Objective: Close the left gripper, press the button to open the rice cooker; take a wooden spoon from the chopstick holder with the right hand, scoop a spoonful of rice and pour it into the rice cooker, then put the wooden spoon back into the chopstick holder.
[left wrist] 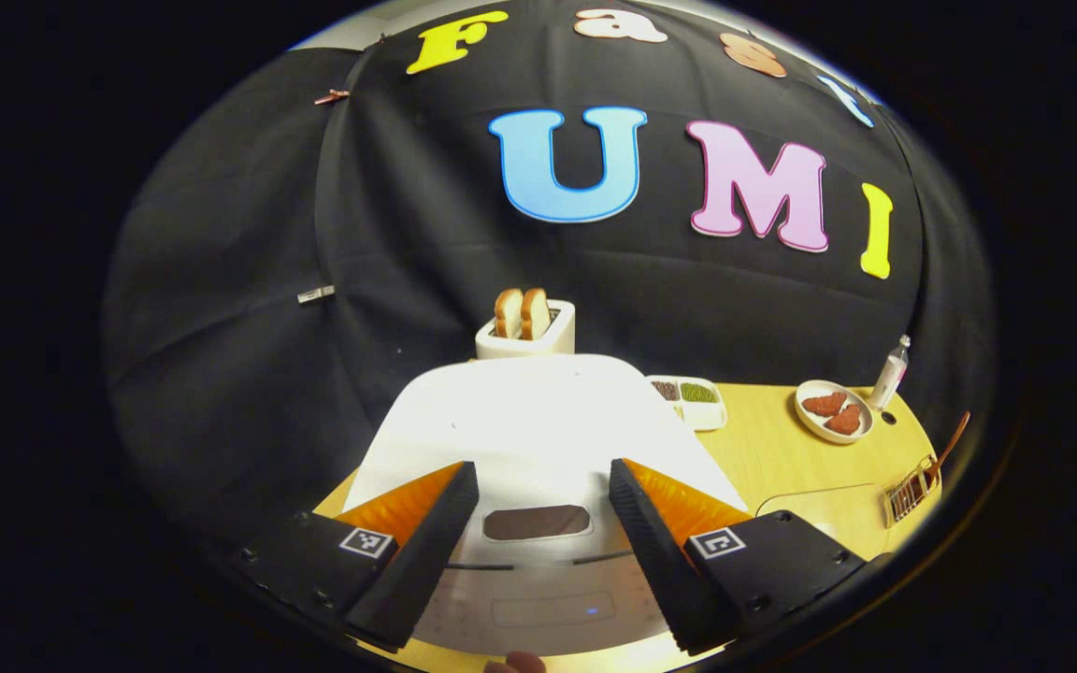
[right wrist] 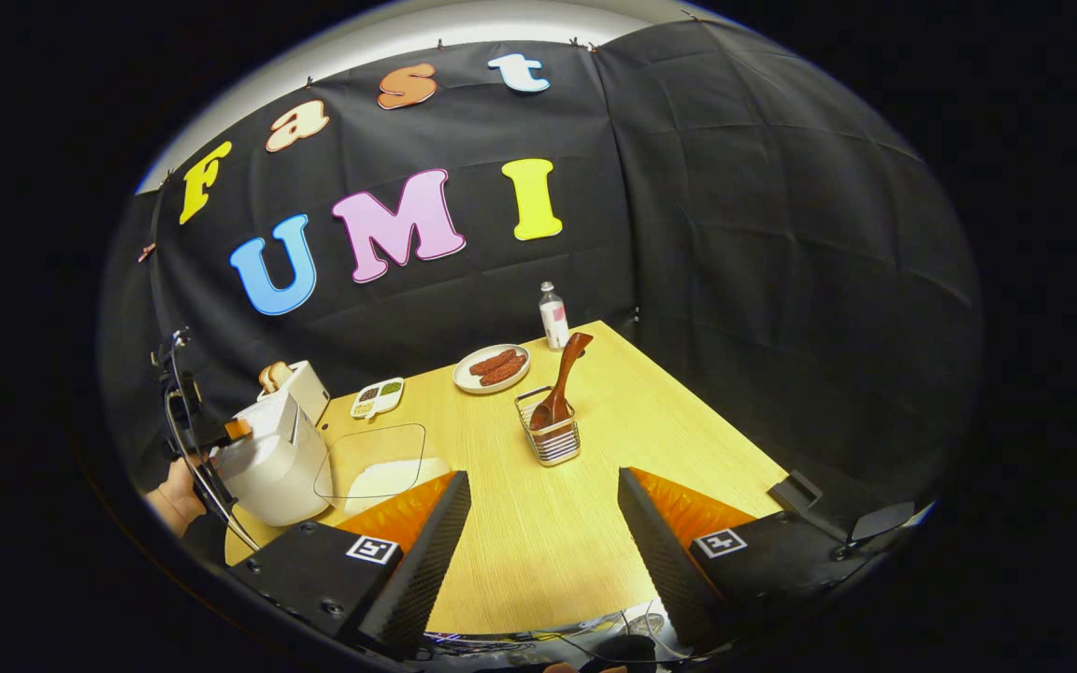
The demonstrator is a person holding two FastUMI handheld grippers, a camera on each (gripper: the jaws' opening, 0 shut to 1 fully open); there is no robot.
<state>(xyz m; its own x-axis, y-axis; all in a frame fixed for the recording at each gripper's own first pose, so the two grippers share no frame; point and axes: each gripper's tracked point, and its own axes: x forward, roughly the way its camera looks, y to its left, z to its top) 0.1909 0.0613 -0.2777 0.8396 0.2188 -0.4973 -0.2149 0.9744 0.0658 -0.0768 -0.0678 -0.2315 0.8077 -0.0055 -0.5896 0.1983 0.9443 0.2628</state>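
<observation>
**Both grippers spread, cooker lid down**

In the left gripper view we see the left gripper (left wrist: 543, 551) spread wide just above the white rice cooker (left wrist: 538, 439), lower centre; its front is cut off. In the right gripper view the right gripper (right wrist: 543, 551) gapes wide over bare wooden table (right wrist: 688, 439). The brown wooden spoon (right wrist: 562, 379) stands in the wire chopstick holder (right wrist: 552, 435), centre frame, well beyond the fingers. The transparent rice container (right wrist: 375, 463) is faint.

Left gripper view: hovered close above the rice cooker (left wrist: 538, 439) — facing the wall.
Right gripper view: farther back over the table (right wrist: 538, 551) — shared cooker, chopstick holder (right wrist: 550, 437).
</observation>
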